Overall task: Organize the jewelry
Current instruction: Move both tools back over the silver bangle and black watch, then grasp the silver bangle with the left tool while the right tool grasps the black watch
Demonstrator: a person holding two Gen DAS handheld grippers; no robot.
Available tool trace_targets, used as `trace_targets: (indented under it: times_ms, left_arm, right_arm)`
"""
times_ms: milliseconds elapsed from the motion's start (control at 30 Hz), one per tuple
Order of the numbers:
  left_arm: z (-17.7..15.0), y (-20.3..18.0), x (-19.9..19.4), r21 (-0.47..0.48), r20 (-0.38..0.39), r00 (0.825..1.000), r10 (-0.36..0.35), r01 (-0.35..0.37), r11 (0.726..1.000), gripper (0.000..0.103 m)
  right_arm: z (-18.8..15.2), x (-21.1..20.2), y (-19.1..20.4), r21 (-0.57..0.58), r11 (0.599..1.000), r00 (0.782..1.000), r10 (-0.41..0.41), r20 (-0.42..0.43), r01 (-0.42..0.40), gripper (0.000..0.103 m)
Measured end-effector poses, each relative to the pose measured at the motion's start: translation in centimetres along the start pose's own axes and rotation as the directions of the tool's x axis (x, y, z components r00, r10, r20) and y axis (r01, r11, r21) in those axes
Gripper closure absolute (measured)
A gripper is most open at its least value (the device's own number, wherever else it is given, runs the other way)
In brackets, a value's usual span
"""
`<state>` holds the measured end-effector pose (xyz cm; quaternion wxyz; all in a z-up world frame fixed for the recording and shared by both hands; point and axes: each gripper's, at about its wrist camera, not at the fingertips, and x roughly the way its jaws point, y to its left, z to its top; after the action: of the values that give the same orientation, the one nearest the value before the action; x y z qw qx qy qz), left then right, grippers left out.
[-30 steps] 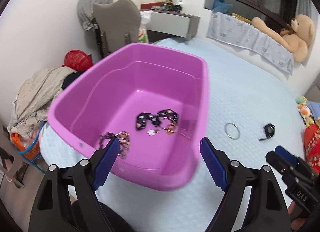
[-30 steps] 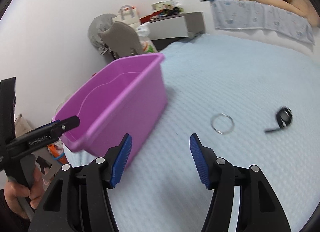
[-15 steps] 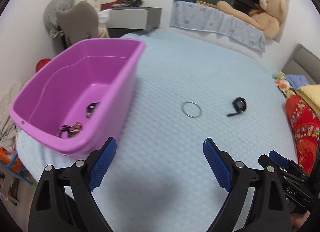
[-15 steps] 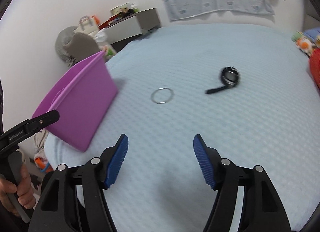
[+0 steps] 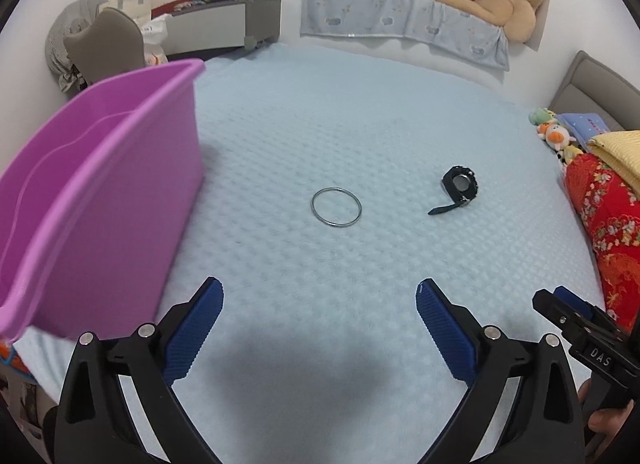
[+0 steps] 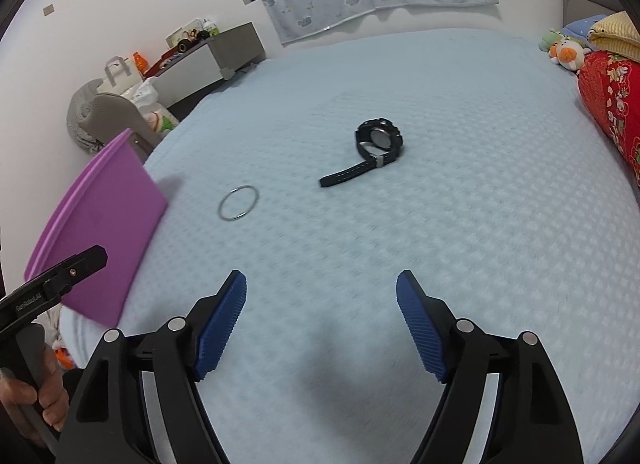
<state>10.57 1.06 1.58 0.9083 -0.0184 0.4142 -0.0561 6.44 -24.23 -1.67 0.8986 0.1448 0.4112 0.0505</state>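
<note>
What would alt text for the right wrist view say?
An open hand-held gripper hovers over a light blue bedspread, with a black wristwatch ahead and a silver bangle beside a purple plastic bin to the left.

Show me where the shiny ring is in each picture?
Left wrist: the ring lies near the middle on the bed, right of the tub, left of the watch.
Right wrist: the ring is left of middle, between tub and watch.
Shared landmark: the watch.
</note>
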Motion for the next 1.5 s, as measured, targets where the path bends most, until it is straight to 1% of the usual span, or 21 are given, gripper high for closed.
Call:
trace_targets:
  times_ms: [267, 400, 567, 667, 833, 1067, 1167, 1300, 1500]
  left_arm:
    - [1.5, -0.8, 6.3, -0.015, -0.037, 0.999, 0.015, -0.016, 1.000, 0.008]
    - [2.1, -1.4, 9.7, -0.013, -0.060, 0.998, 0.009, -0.010, 1.000, 0.008]
    - [2.9, -1.9, 13.1, -0.007, -0.078, 0.997, 0.019, -0.020, 1.000, 0.008]
    - [3.4, -2.0, 15.0, -0.018, -0.093, 0.995, 0.026, -0.028, 0.999, 0.008]
    - [4.4, -1.6, 17.1, -0.050, -0.093, 0.995, 0.037, -0.042, 0.998, 0.008]
    - [4.7, -1.7, 19.2, -0.048, -0.093, 0.994, 0.059, -0.063, 0.997, 0.008]
    - [4.7, -2.1, 19.9, -0.040, -0.094, 0.994, 0.064, -0.068, 0.997, 0.008]
    - [4.7, -2.5, 21.1, -0.026, -0.099, 0.992, 0.077, -0.080, 0.996, 0.008]
    - [4.8, -2.4, 22.8, -0.030, -0.114, 0.989, 0.093, -0.097, 0.995, 0.006]
  right_arm:
    - [2.7, 4.7, -1.8, -0.001, 1.000, 1.000, -0.022, -0.010, 0.022, 0.029]
    - [4.4, 7.2, -2.2, -0.002, 0.999, 0.999, -0.033, -0.001, 0.033, 0.029]
    - [6.5, 11.0, -3.3, 0.025, 0.999, 0.999, -0.032, -0.012, 0.032, 0.029]
    - [7.6, 13.1, -3.5, 0.022, 0.999, 0.999, -0.037, -0.025, 0.038, 0.029]
    - [8.8, 16.1, -4.0, 0.024, 0.998, 0.997, -0.063, -0.053, 0.064, 0.029]
    - [10.2, 18.6, -4.8, 0.050, 0.996, 0.995, -0.076, -0.059, 0.078, 0.029]
    - [10.7, 19.7, -5.1, 0.053, 0.994, 0.993, -0.096, -0.074, 0.100, 0.029]
    - [11.2, 20.7, -4.9, 0.033, 0.992, 0.990, -0.120, -0.076, 0.123, 0.029]
    - [11.6, 22.2, -4.6, 0.003, 0.987, 0.985, -0.161, -0.068, 0.162, 0.029]
